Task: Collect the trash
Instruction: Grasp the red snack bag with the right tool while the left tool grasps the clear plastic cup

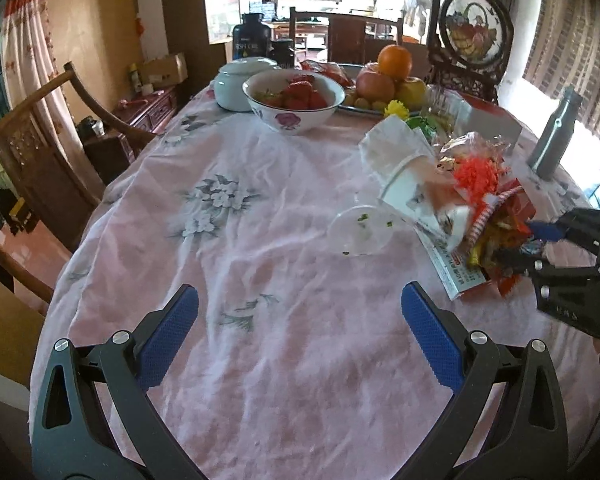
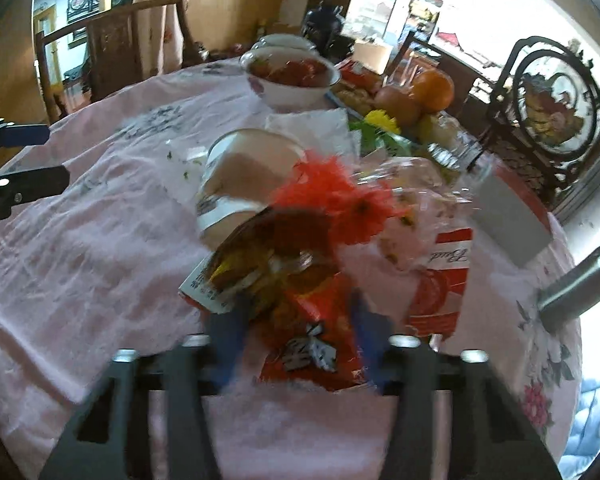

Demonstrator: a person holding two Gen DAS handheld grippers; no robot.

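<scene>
The right claw (image 2: 296,332) grips the orange snack wrapper (image 2: 312,344) at the trash pile's six-o'clock edge; the left claw (image 1: 300,320), open and empty, has the pile at two o'clock.

Heap of crumpled snack wrappers (image 2: 308,320), tipped paper cup (image 1: 412,184) on pink tablecloth (image 1: 260,280)

"FISH OIL" on dark bottle (image 1: 251,38), "Bud" on red-white box (image 2: 444,280)

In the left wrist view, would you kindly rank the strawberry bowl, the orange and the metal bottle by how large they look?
1. Strawberry bowl, clearly largest.
2. Metal bottle.
3. Orange, smallest, though it sits farther from the camera, so its true size against the bottle is unsure.
</scene>
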